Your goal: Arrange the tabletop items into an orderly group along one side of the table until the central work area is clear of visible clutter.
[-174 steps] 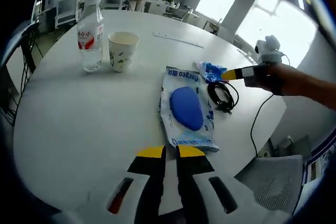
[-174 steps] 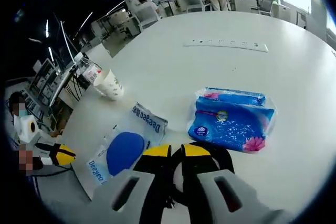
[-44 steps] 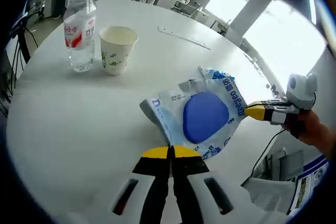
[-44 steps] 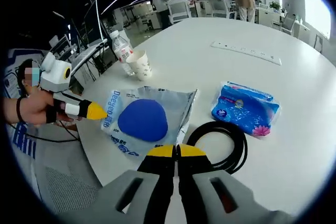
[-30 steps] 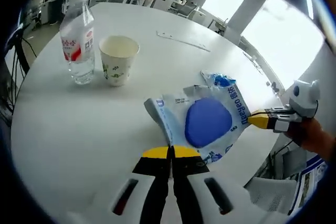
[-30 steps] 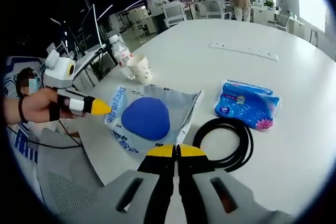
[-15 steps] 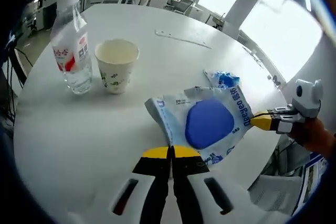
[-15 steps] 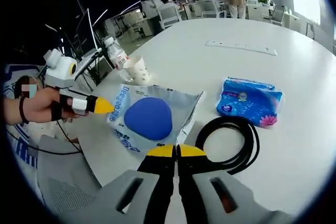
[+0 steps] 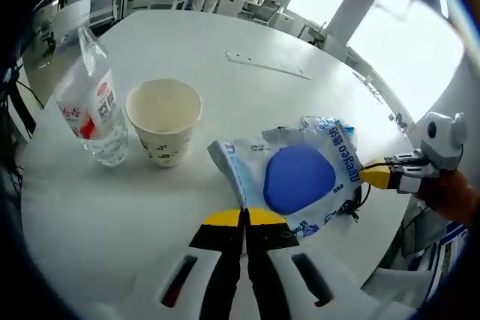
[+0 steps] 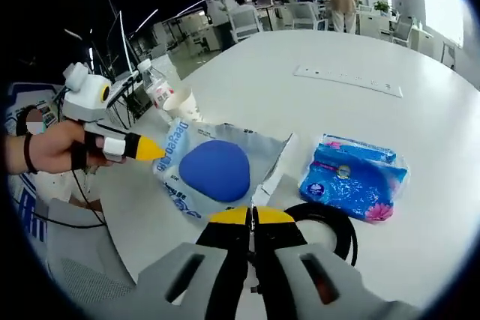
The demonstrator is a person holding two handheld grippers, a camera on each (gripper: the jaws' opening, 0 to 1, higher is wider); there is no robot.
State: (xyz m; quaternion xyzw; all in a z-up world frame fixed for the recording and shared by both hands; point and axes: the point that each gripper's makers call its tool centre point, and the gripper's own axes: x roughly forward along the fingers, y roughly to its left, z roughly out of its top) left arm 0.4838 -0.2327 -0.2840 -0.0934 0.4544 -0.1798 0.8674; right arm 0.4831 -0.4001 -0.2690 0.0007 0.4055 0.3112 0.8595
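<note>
Both tongs are pinching the blue-and-white wipes pack from opposite edges above the white counter

In the left gripper view, the left tongs at bottom centre are closing tight on the near edge of the wipes pack, which is sitting mid-frame; the right tongs are gripping its far-right edge, with a hand behind. Left of the pack a paper cup is standing just beside a water bottle. In the right gripper view, the right tongs are clamping the pack's corner, a black cable coil is lying at lower right, a blue tissue pack is resting beyond it on the counter, and a power strip is lying farther up
</note>
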